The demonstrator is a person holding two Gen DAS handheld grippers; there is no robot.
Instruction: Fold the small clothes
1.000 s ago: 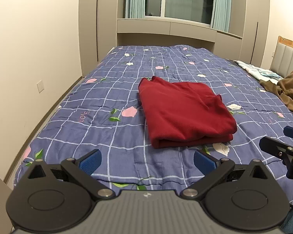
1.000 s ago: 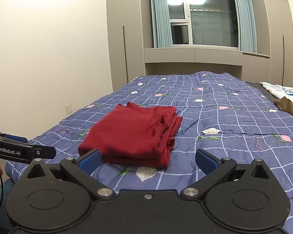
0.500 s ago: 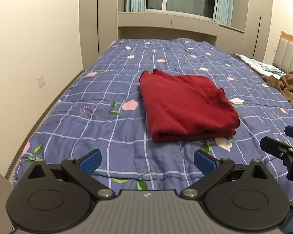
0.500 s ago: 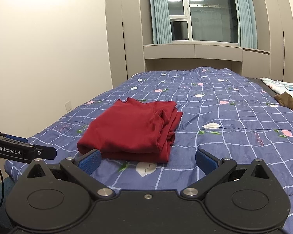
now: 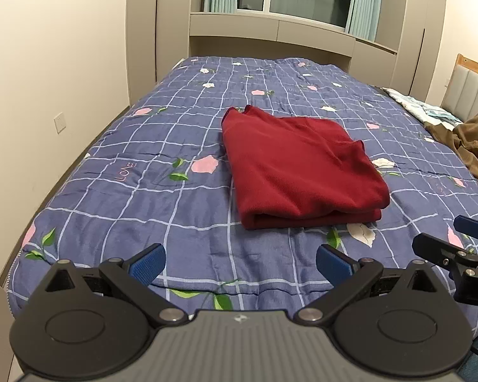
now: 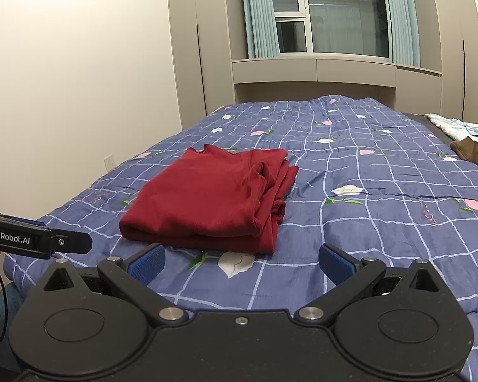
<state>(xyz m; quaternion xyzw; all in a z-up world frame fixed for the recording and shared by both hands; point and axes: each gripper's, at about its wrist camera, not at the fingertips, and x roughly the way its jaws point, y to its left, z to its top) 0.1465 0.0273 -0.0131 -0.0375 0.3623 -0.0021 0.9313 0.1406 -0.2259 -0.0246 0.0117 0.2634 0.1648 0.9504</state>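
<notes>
At 12 o'clock the red top (image 5: 302, 172) lies folded on the bed (image 5: 143, 191); your left gripper (image 5: 240, 262) and right gripper (image 6: 241, 262), jaws spread, hang clear, judged done.

Dark red garment (image 5: 299, 165), knit-looking, folded into a thick, roughly rectangular stack. Lies flat on blue checked floral quilt (image 5: 137, 191). Ahead of both sets of jaws, apart from them, untouched. Rounded fold edge faces the jaws; layered loose edges bunch along the side (image 6: 277, 187) nearer the right jaws. Top face smooth, a few shallow creases.
</notes>
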